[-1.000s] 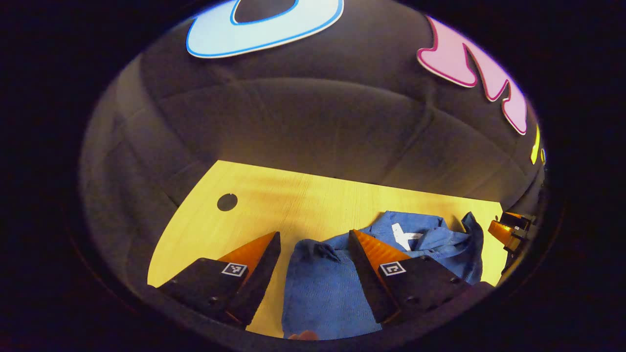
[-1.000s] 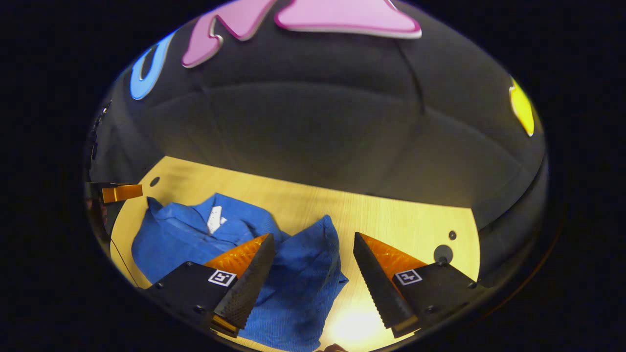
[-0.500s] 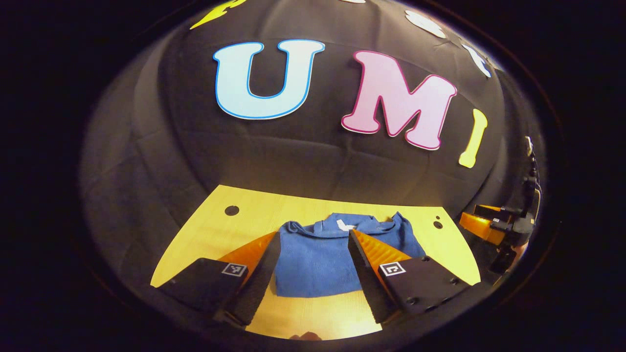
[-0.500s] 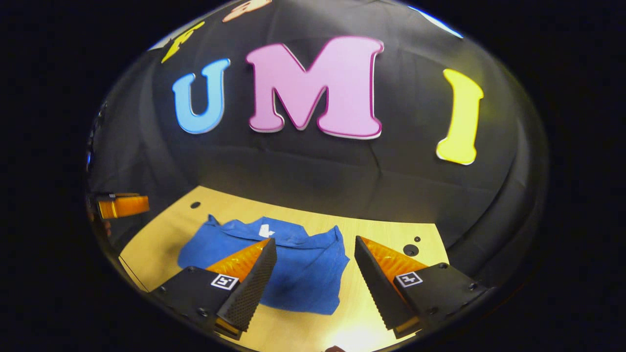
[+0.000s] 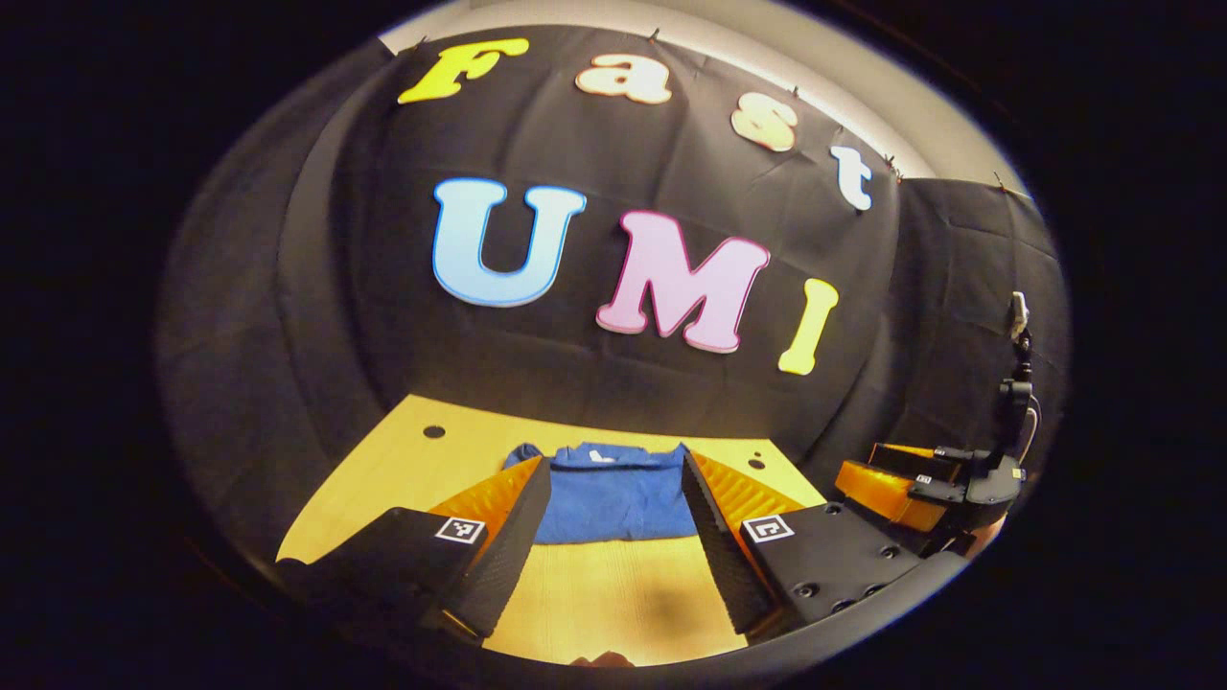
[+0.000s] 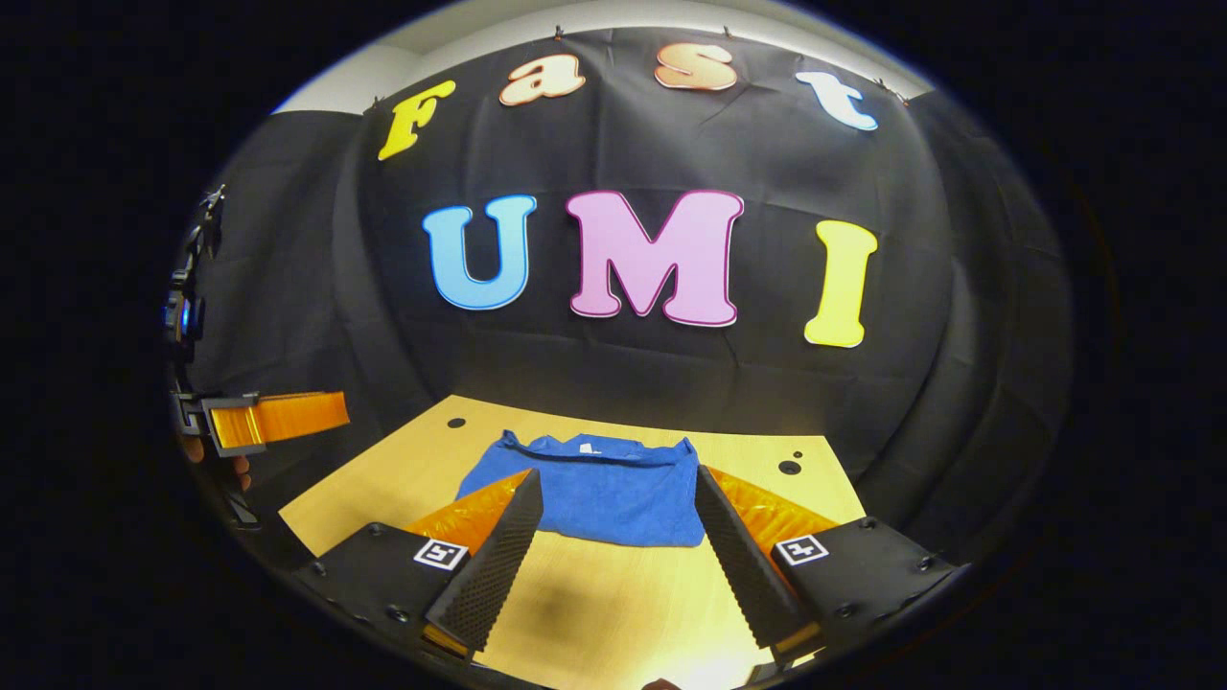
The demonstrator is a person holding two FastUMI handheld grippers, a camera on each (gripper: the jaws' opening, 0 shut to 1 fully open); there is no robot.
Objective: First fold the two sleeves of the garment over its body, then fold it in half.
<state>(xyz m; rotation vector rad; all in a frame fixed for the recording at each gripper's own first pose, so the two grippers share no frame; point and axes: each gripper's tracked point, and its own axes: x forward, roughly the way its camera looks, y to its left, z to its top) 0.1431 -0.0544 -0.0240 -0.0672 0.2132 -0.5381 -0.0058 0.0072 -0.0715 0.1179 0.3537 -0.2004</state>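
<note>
The blue garment [image 5: 612, 494] [image 6: 604, 489] lies folded into a compact rectangle at the far middle of the wooden table [image 5: 613, 594] [image 6: 613, 594], with a small white tag at its far edge. My left gripper [image 5: 613, 541] hangs open, back from the garment and above the table's near part, nothing between its fingers. My right gripper [image 6: 615, 546] is also open and empty, held back the same way. In the left gripper view the right gripper [image 5: 911, 484] appears at the right edge. In the right gripper view the left gripper [image 6: 273, 417] sits at the left edge.
Small round holes mark the table's far corners [image 5: 433, 431] [image 6: 789, 467]. A black stand with a device [image 5: 1014, 383] rises at the right side of the left gripper view. The black cloth wall closes the booth behind the table.
Both grippers have pulled back and up from the garment, staying open. The garment, close under the fingers a second ago, now lies far off and flat on the table.
</note>
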